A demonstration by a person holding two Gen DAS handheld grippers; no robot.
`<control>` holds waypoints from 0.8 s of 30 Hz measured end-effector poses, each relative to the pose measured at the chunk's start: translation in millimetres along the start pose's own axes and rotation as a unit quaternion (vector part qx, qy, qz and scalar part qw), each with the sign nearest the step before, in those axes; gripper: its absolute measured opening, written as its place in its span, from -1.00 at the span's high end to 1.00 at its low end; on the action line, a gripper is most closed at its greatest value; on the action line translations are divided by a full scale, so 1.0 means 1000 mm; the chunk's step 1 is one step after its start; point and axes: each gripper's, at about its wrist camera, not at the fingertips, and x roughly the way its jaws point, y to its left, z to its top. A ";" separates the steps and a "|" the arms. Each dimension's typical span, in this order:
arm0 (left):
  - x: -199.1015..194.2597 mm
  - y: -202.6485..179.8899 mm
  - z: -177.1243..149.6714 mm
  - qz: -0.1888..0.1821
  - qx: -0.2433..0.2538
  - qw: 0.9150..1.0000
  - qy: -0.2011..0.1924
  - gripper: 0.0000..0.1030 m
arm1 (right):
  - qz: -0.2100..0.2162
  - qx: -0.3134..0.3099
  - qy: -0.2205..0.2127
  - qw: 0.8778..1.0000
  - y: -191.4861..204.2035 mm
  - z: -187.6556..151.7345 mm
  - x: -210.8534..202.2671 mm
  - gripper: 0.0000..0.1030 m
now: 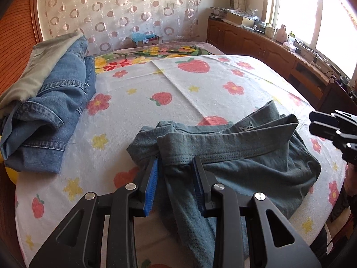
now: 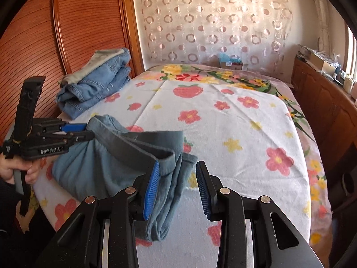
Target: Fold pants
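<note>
Near the bed's front edge lie the grey-green pants (image 1: 234, 156), bunched, with the waistband (image 1: 223, 143) running left to right across both views. At its left end the left gripper (image 1: 176, 159) has its fingers apart, straddling a fold of band without pinching it. At the other end the right gripper (image 2: 178, 165) is spread too: its left pad (image 2: 154, 178) touches the band's corner, its right pad hangs over bare bedspread (image 2: 234, 122), so the cloth lies left of that gap. Folded jeans (image 1: 51, 111) sit well apart at the far left.
</note>
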 end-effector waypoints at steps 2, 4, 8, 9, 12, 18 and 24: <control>0.000 -0.001 -0.001 0.001 0.001 1.000 -0.001 0.39 | 0.000 -0.004 0.009 1.000 -0.001 0.002 0.005 0.31; -0.001 -0.001 -0.001 0.001 0.000 1.000 -0.001 0.39 | 0.002 -0.009 0.012 1.000 -0.001 0.008 0.010 0.31; -0.002 0.001 -0.001 -0.001 -0.002 1.000 -0.003 0.39 | 0.024 -0.027 0.025 0.999 0.006 0.023 0.030 0.31; -0.002 0.002 -0.001 -0.001 -0.002 1.000 -0.003 0.39 | 0.033 -0.032 0.033 0.998 0.006 0.026 0.036 0.31; -0.003 0.002 -0.001 -0.001 -0.003 1.000 -0.005 0.39 | 0.044 -0.031 0.040 0.998 0.004 0.036 0.048 0.68; -0.006 0.005 0.000 0.000 -0.009 1.000 -0.014 0.39 | 0.050 0.000 0.020 0.999 -0.011 0.051 0.054 0.81; -0.009 0.006 0.000 0.000 -0.013 1.000 -0.018 0.39 | 0.034 0.008 0.015 0.999 -0.010 0.053 0.068 0.82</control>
